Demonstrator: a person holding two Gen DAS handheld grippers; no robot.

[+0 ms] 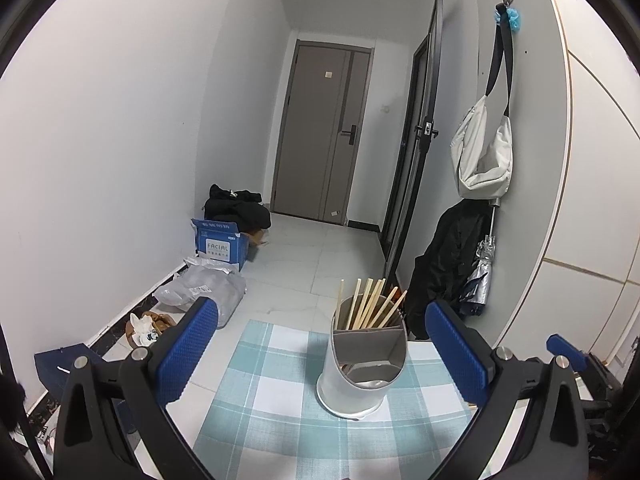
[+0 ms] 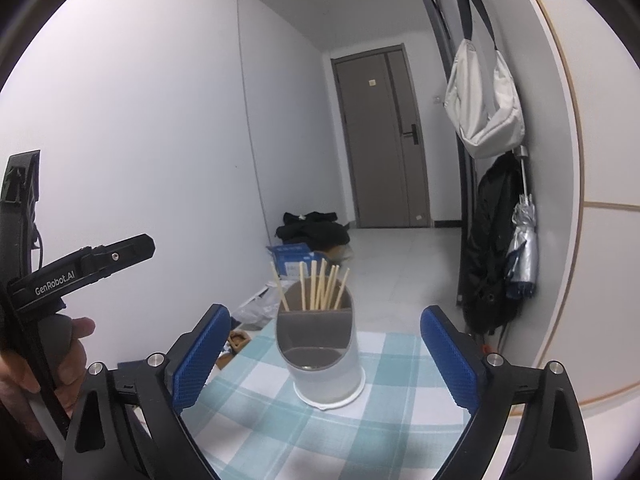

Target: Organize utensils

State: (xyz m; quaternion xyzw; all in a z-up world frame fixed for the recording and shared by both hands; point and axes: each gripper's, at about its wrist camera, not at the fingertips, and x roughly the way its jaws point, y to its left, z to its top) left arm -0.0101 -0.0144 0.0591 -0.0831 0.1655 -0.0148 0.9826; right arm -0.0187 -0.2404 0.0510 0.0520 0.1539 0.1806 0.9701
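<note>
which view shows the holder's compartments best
The left wrist view: it looks down into the utensil holder, showing its dividers and the chopsticks in the rear section. The right wrist view shows the holder more side-on, with one divider visible.

Each tool has black, triangular-cutout arms with silver round bolts and blue, dimpled, rectangular fingertip pads (image 1: 185,354). In the right wrist view, at nine o'clock, the left tool's (image 2: 116,254) black body carries white "GenRobot.AI" lettering, a small screw and a grey handle grip.

Both hand-held grippers, left (image 1: 320,350) and right (image 2: 324,354), gape wide, empty.
</note>
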